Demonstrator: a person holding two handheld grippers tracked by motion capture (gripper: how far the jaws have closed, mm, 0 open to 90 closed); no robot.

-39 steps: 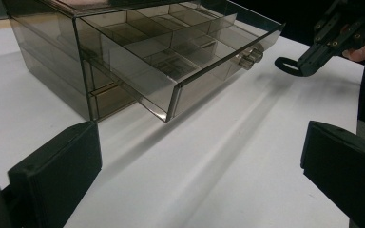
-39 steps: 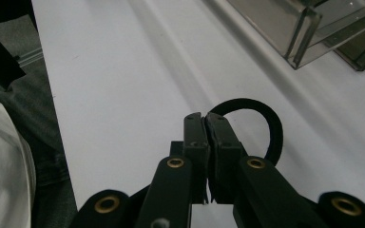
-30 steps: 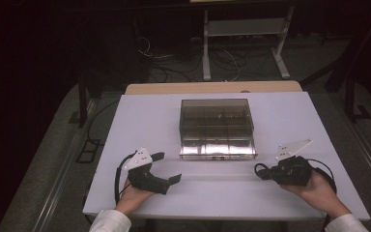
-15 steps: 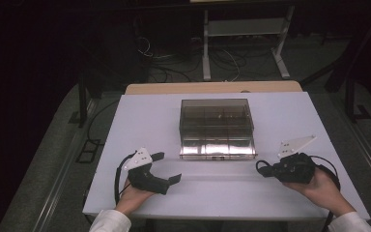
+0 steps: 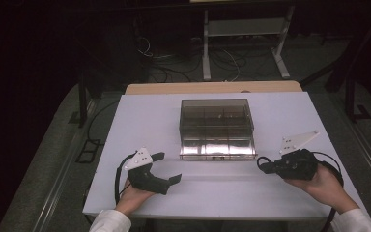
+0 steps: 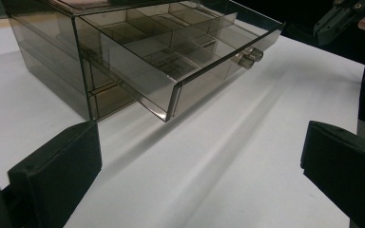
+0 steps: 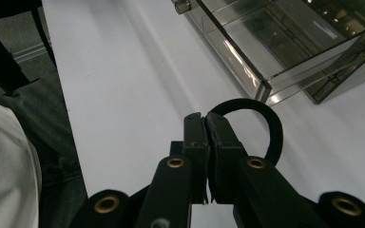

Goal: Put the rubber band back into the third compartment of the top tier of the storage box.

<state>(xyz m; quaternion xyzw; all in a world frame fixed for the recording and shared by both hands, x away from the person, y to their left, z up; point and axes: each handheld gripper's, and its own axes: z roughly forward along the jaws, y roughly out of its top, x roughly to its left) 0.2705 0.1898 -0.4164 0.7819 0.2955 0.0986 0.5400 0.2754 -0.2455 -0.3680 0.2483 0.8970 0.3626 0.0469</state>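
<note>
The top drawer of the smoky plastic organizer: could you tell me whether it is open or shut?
Open: the top drawer juts out past the organizer front, dividers exposed.

The smoky plastic drawer box (image 5: 216, 126) stands mid-desk (image 5: 149, 121), its top drawer (image 6: 180, 61) pulled out toward the person and jutting over the near strip. Bare desk lies wide on both sides of it and along the front edge between the two hands.

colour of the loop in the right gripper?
Black; the loop shows best in the right gripper view.
</note>
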